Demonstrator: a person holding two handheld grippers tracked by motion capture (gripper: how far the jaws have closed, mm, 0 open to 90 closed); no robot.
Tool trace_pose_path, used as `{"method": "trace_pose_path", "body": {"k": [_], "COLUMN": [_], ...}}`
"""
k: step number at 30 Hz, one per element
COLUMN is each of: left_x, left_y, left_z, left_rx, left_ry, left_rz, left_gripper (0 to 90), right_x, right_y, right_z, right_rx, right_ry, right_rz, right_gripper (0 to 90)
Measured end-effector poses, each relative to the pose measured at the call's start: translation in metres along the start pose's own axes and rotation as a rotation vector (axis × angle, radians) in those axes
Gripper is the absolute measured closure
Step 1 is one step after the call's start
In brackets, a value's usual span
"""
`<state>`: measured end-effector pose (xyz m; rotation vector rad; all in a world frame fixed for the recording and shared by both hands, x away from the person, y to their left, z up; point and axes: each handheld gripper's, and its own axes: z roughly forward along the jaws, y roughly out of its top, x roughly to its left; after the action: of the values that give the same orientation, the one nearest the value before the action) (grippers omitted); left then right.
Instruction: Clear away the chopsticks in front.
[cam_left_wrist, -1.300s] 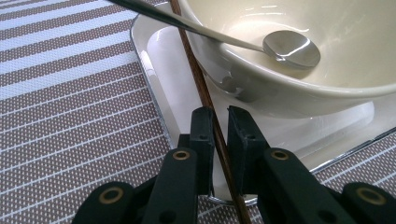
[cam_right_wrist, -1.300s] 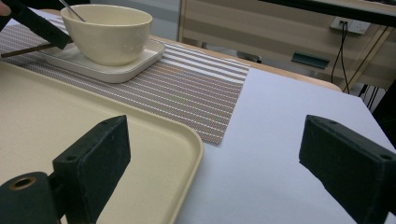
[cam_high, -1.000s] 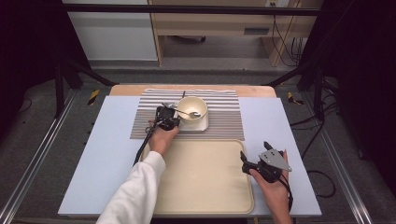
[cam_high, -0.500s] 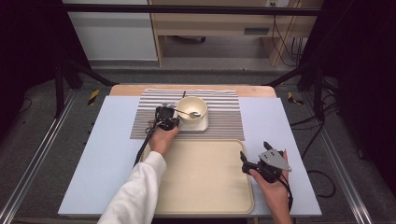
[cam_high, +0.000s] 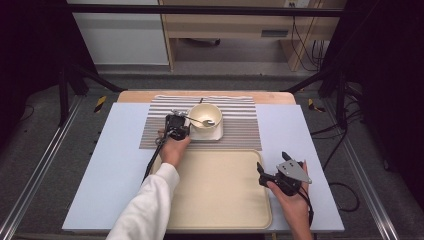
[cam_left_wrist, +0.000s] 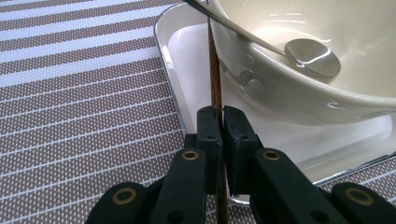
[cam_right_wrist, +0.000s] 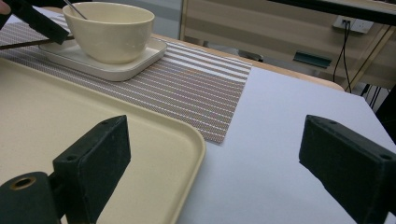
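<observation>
A thin brown stick (cam_left_wrist: 215, 70), like a chopstick, is clamped between the jaws of the left tongs (cam_left_wrist: 223, 122); it runs up over the edge of a square white plate (cam_left_wrist: 187, 60) toward the cream bowl (cam_left_wrist: 327, 88).

High view: the bowl (cam_high: 205, 118) stands on the plate (cam_high: 216, 134), on a striped placemat (cam_high: 240, 125) at the far middle of the tabletop (cam_high: 110, 165). The left tongs (cam_high: 177, 126) sit just left of the bowl, held by a hand in a white sleeve (cam_high: 145, 210). A beige tray (cam_high: 215, 195) lies nearer than the bowl. The right tongs (cam_high: 260, 169) hover over the tray's right edge.

Left gripper view: a metal spoon (cam_left_wrist: 312, 57) lies inside the bowl, its handle over the rim.

Right gripper view: the right tongs (cam_right_wrist: 215, 158) stand wide apart, holding nothing, above the tray's corner (cam_right_wrist: 154, 140). The bowl (cam_right_wrist: 111, 31) is beyond, at upper left.
</observation>
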<state>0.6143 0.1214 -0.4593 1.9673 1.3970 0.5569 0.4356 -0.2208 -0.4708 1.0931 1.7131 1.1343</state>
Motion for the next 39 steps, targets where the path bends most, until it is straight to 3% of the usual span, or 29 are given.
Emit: {"method": "trace_pose_path", "body": {"k": [24, 39], "left_x": [0.012, 0.025], "left_y": [0.003, -0.010], "left_z": [-0.023, -0.058], "left_rx": [-0.043, -0.083], "left_ry": [0.035, 0.036], "left_rz": [-0.007, -0.077], "left_gripper": [85.7, 85.7], "right_x": [0.000, -0.001], "right_y": [0.000, 0.000], "right_z": [0.000, -0.001], "right_rx": [-0.001, -0.006], "right_ry": [0.002, 0.007], "right_rz": [0.001, 0.013], "right_gripper": [9.0, 8.6]}}
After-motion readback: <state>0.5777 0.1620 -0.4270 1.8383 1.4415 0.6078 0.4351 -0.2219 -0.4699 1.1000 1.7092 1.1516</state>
